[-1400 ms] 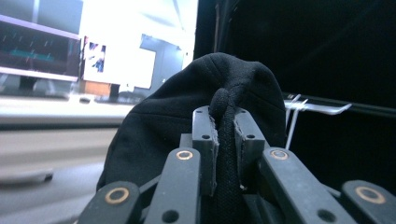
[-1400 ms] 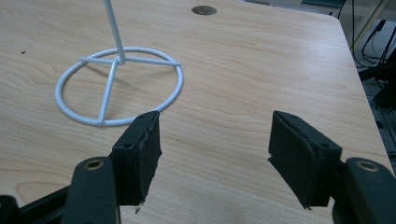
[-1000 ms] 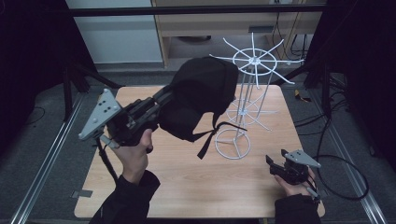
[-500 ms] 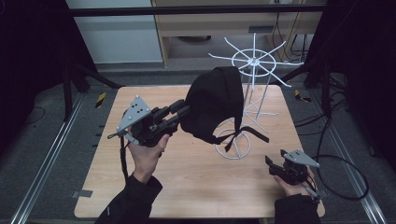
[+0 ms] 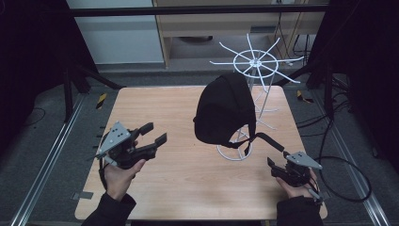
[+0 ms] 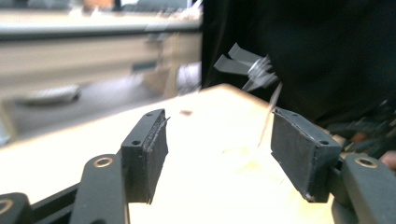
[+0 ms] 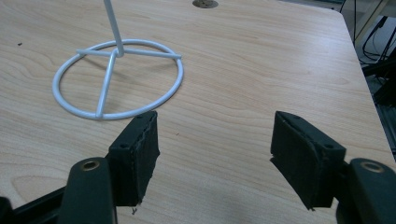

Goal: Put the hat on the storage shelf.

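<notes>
The black bag (image 5: 225,110) hangs on the white rack (image 5: 254,63), well ahead of the left gripper (image 5: 149,133), whose jaws are wide open and empty. The right gripper (image 5: 277,168) rests open on the worktop (image 5: 179,174). The hanging step looks done; next, both could pull away

The surface (image 5: 188,155) is pale wood with a fine brown grain and a light edge. The rack (image 5: 256,63) is white wire all over, its ring base (image 7: 116,79) white as well. The bag (image 5: 225,110) hanging on it is plain black, straps included. Both grippers, left (image 5: 153,133) and right (image 5: 272,165), are black with grey top plates; their fingers (image 7: 137,156) are matt black. The floor (image 5: 42,141) is dark grey, with a yellow-and-black striped mark (image 5: 101,100).
</notes>
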`<state>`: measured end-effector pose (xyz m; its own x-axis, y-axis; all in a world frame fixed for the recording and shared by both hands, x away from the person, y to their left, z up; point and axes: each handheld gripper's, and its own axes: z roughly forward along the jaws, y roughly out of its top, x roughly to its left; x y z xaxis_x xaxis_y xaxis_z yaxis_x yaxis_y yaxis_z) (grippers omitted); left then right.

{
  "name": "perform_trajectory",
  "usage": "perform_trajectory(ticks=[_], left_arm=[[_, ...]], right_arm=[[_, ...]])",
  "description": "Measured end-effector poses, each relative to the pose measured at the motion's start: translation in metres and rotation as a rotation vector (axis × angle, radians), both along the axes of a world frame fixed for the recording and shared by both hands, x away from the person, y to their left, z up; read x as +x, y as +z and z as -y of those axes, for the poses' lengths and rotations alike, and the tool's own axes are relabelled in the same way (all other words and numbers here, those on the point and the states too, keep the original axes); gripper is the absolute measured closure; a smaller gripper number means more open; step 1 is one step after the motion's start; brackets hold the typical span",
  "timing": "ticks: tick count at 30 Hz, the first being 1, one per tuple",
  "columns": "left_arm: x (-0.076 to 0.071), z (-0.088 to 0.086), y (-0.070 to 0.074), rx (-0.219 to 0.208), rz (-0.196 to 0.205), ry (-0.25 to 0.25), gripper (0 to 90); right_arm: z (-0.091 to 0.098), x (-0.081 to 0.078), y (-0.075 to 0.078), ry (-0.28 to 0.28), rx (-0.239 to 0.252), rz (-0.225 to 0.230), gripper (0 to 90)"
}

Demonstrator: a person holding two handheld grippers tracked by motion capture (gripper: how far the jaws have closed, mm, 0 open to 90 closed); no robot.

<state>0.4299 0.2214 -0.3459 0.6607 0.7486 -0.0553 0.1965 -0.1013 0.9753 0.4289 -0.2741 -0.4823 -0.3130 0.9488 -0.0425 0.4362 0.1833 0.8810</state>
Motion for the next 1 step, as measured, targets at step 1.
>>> perform_trajectory(ticks=[1], left_arm=[[0.0005,-0.0112,-0.0156,0.031,-0.034,0.029,35.1]], right_arm=[[0.0001,0.0002,-0.0001,-0.001,0.000,0.001,31.8]])
